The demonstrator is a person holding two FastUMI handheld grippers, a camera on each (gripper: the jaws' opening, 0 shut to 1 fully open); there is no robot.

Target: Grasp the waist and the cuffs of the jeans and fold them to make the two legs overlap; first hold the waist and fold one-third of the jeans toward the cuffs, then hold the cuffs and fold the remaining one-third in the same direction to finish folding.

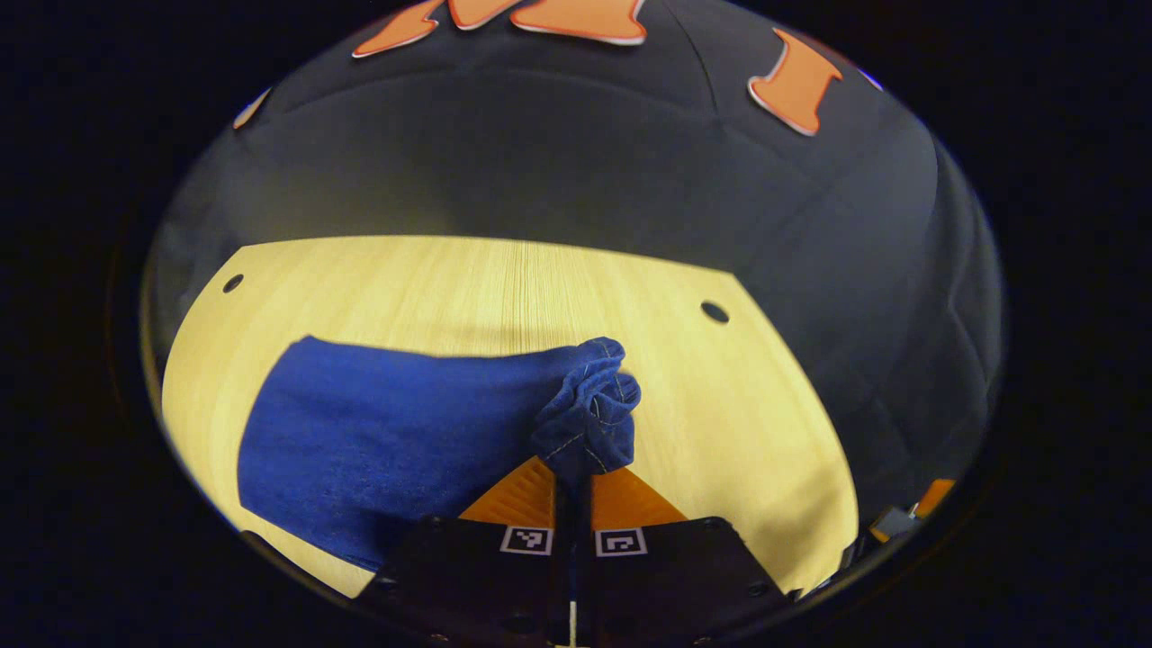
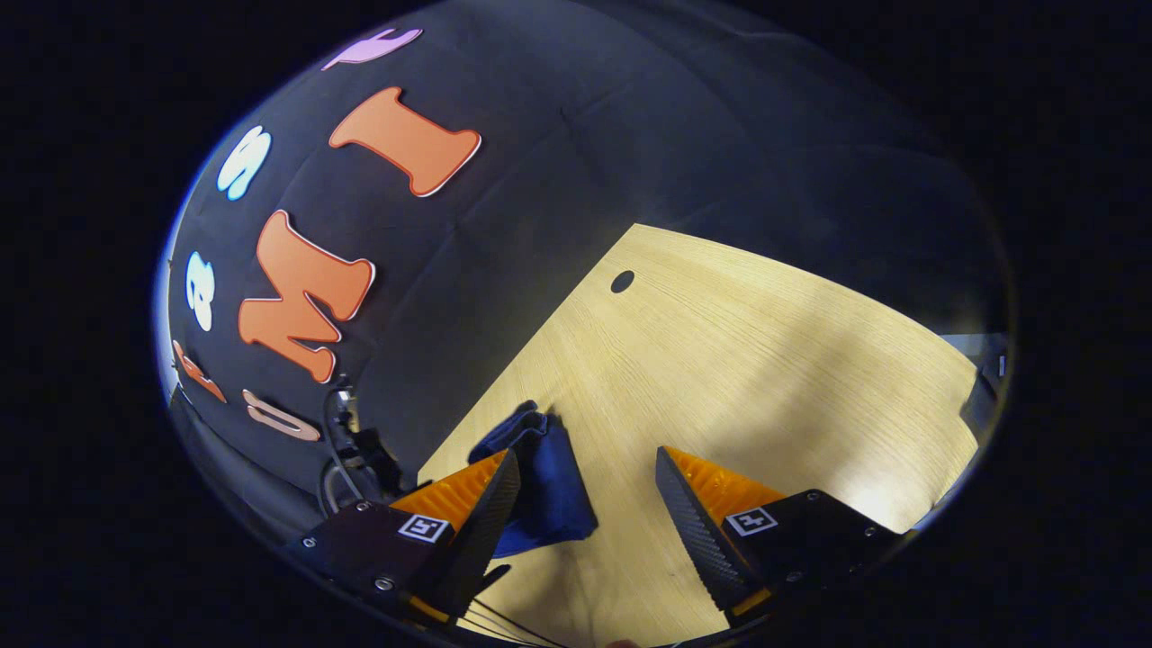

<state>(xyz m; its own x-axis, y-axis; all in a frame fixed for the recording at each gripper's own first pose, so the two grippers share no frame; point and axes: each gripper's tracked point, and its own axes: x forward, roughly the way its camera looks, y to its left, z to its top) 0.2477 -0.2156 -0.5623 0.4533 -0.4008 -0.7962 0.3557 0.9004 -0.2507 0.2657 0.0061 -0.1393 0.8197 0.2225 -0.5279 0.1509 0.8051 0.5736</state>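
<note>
In the left gripper view the blue jeans (image 1: 378,441) lie spread over the lower left of the wooden counter (image 1: 747,405), and the left hand-held gripper (image 1: 573,481) at bottom centre has its fingers closed tight on a bunched end of the denim just above them. In the right gripper view the right hand-held gripper (image 2: 585,495) stands wide open holding nothing, with a folded part of the jeans (image 2: 544,490) lying on the counter (image 2: 765,360) just beside its left finger

The jeans (image 1: 378,432) are dark blue denim with pale stitching, lying folded flat on the bench. One end is bunched into a crumpled wad, raised off the surface. In the right gripper view, the jeans (image 2: 549,490) show as a small folded blue mass near the bench edge.
</note>
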